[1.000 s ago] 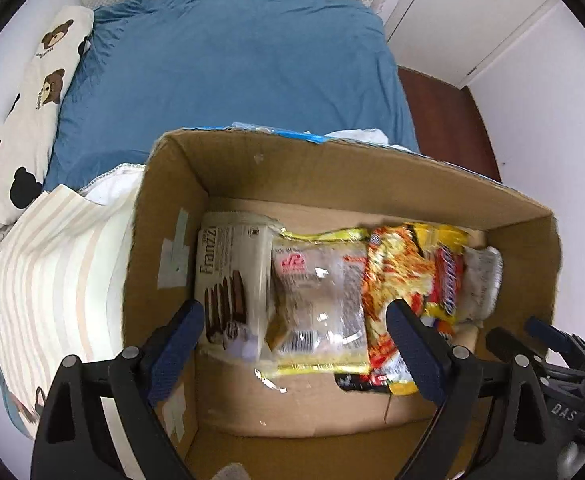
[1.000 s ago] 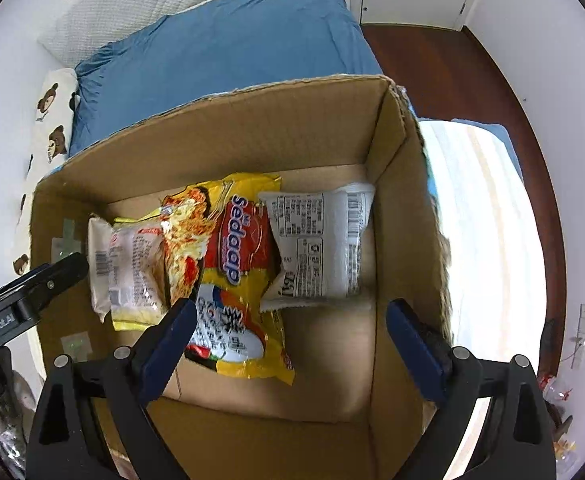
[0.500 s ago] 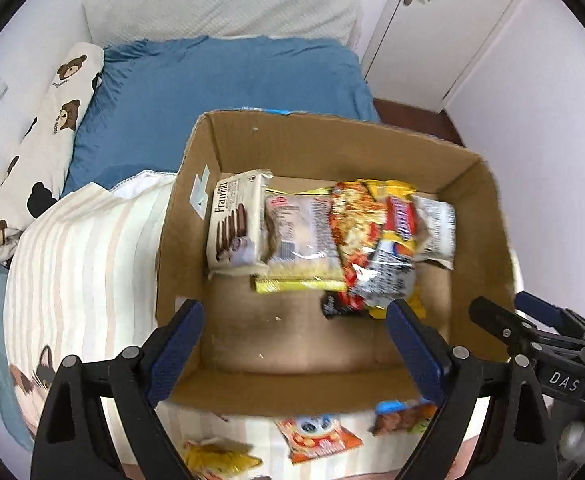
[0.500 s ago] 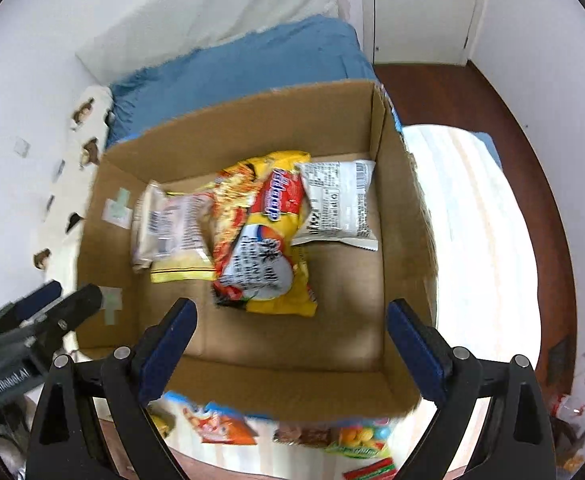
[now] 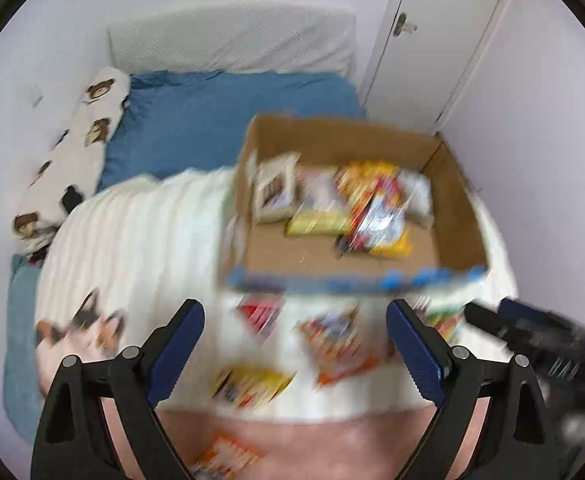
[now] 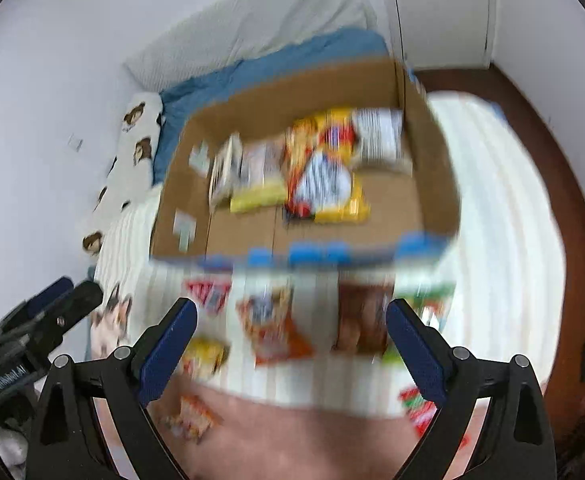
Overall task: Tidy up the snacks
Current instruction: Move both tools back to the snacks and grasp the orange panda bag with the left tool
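Both views are motion-blurred, so I'm reading shapes and colours more than labels. My left gripper (image 5: 295, 340) is spread wide w/ nothing between the blue pads; same for my right gripper (image 6: 290, 338), wide apart and empty.

Key relation: the loose snack packets lie on the striped blanket (image 5: 140, 248) just ahead of and below both tools, between the fingers and the near wall of the cardboard box (image 5: 458, 216). Box sits beyond them, open top, blue print along the near edge.

Nearest to the left tool: a yellow packet (image 5: 252, 386), roughly centred between the fingers, long axis looks about crosswise, tilted a bit. An orange-red packet (image 5: 332, 344) is further on toward the right finger, and a red packet (image 5: 258, 314) lies near the box wall. From the right wrist view an orange packet (image 6: 272, 328) is just left of centre, a brown packet (image 6: 362, 320) beside the right finger w/ long axis pointing roughly away from me, twd the box. A green-white packet (image 6: 428, 300) is at that finger's far side; too smeared to name.

Inside the box, approx four or five packs already lie in a row at the far side: yellow noodle pack (image 6: 324, 176) overlapping its neighbours.

Materials: thin crinkly film pouches, glossy, floppy, likely to slip and buckle. Blanket is soft, so packets may sink under a downward press. Cardboard is stiff, plain.

My guess: the right tool goes for brown or orange, the left for yellow.
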The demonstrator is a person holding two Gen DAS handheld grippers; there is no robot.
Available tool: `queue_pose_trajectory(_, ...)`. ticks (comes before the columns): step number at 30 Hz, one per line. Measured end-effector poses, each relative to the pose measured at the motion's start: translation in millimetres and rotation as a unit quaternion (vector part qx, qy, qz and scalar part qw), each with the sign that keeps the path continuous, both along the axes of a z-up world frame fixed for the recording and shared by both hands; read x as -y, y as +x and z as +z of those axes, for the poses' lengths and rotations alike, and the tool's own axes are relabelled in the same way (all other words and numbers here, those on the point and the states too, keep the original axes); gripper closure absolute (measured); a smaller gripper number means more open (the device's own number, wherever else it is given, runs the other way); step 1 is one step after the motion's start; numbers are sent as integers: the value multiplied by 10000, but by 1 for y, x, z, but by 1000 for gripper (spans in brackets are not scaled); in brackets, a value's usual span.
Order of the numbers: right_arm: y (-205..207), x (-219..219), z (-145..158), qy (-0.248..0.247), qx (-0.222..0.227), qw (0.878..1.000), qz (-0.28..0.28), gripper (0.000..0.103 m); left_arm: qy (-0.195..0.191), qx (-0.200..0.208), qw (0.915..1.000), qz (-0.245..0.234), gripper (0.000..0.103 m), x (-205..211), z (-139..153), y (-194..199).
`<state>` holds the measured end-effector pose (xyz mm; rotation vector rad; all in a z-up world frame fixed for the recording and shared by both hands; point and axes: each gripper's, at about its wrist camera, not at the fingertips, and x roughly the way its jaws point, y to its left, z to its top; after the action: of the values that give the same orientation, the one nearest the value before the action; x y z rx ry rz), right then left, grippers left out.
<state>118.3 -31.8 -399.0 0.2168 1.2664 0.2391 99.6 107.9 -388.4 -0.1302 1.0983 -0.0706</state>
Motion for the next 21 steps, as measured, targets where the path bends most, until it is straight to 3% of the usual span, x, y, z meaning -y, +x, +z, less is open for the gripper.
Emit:
queue_pose_trajectory(5, -62, 12, -43, 85, -600, 9981, -131, 5, 424, -842, 9956, -8, 10, -31, -66, -75)
queue_pose_trajectory(8, -93, 22, -68, 159, -934, 9951, -268, 5, 675, -1501, 9863, -115, 10, -41, -117, -111)
queue_pose_trajectory(12, -124, 30, -100, 57, -1335, 9904, -352, 5, 706, -2089, 9752, -215, 10, -45, -174, -142)
queue_pose_trajectory(17, -142, 32, -120, -211, -1247, 9914, -320, 5, 850, -2507, 9631, -481, 10, -30, -230, -147)
queue_pose_trajectory(20, -148, 24, -123, -300, -1288, 9911, -123, 5, 883, -2394, 9659, -436, 10, -28, -239, -138)
queue_pose_trajectory(21, -149, 19, -124, -350, -1269, 9913, -8, 5, 831, -2292, 9692, -350, 14, -30, -237, -135)
